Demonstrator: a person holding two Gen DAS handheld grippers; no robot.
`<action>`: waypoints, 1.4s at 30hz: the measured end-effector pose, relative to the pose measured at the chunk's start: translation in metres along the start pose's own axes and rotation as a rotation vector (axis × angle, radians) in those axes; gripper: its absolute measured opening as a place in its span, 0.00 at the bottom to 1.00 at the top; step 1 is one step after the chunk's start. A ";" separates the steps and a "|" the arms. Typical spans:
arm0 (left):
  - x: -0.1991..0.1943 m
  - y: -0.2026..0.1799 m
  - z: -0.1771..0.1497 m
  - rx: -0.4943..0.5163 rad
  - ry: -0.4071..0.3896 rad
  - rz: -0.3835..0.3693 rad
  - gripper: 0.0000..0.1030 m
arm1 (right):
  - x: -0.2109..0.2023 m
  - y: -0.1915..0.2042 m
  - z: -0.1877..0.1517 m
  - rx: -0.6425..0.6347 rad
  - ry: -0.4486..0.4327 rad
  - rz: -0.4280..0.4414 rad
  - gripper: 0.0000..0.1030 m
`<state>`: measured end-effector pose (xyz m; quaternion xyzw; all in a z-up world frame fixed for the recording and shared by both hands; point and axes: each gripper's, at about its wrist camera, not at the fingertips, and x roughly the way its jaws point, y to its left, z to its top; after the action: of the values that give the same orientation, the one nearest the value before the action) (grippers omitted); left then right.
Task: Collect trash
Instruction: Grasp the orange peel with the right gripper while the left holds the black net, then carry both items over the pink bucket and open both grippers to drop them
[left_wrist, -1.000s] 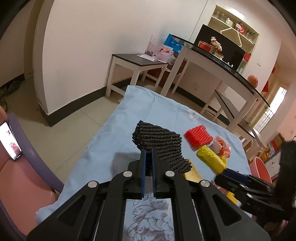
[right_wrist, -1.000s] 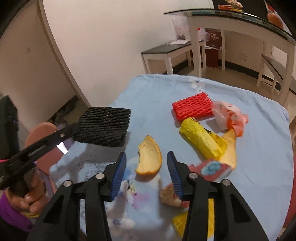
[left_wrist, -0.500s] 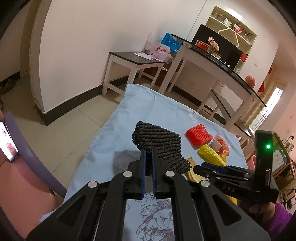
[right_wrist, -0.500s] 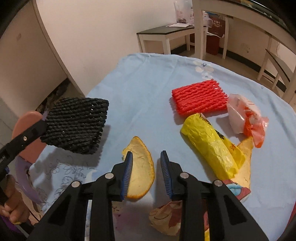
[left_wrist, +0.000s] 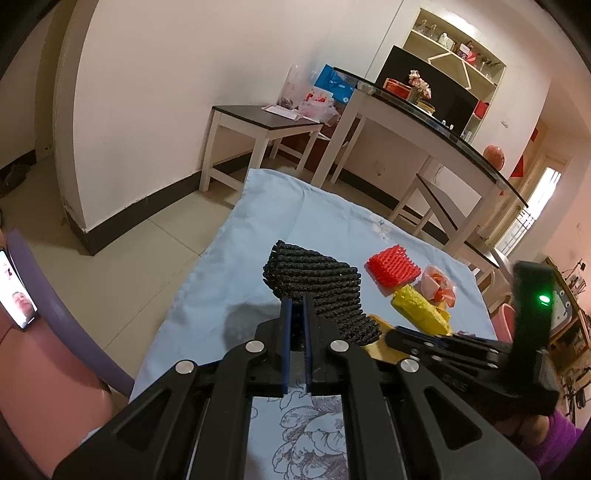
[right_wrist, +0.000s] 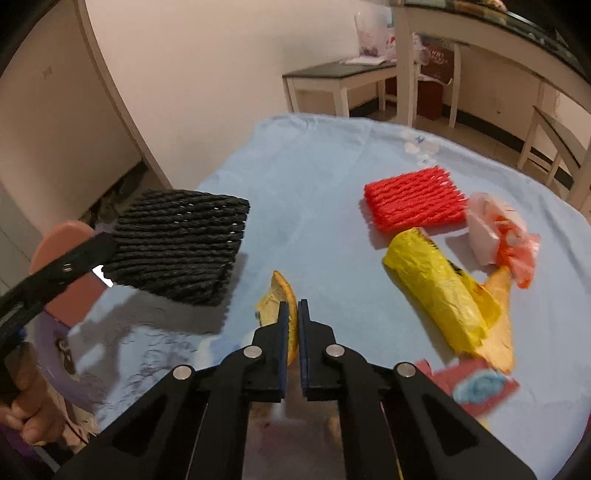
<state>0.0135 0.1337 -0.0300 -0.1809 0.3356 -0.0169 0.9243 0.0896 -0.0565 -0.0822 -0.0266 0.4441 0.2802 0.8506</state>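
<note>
Right gripper (right_wrist: 293, 314) newly closed, seemingly pinching orange peel (right_wrist: 282, 291), left gripper (left_wrist: 297, 314) gripping black foam net (left_wrist: 314, 280)

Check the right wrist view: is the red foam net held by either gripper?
No: the red foam net lies free on the blue tablecloth, apart from both grippers.

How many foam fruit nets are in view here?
2. The black foam net is held off the table in the left gripper; the red foam net lies on the blue tablecloth beside the yellow wrapper. Others may be hidden.
</note>
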 end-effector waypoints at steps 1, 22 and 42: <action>-0.001 -0.001 0.001 -0.002 -0.002 -0.003 0.05 | -0.009 0.002 -0.002 0.003 -0.019 0.001 0.04; -0.013 -0.094 0.005 0.110 -0.066 -0.131 0.05 | -0.133 -0.045 -0.049 0.143 -0.231 -0.069 0.04; 0.061 -0.303 -0.034 0.351 0.131 -0.389 0.05 | -0.247 -0.249 -0.138 0.521 -0.394 -0.483 0.04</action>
<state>0.0664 -0.1695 0.0129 -0.0776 0.3455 -0.2638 0.8972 0.0009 -0.4185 -0.0256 0.1405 0.3097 -0.0495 0.9391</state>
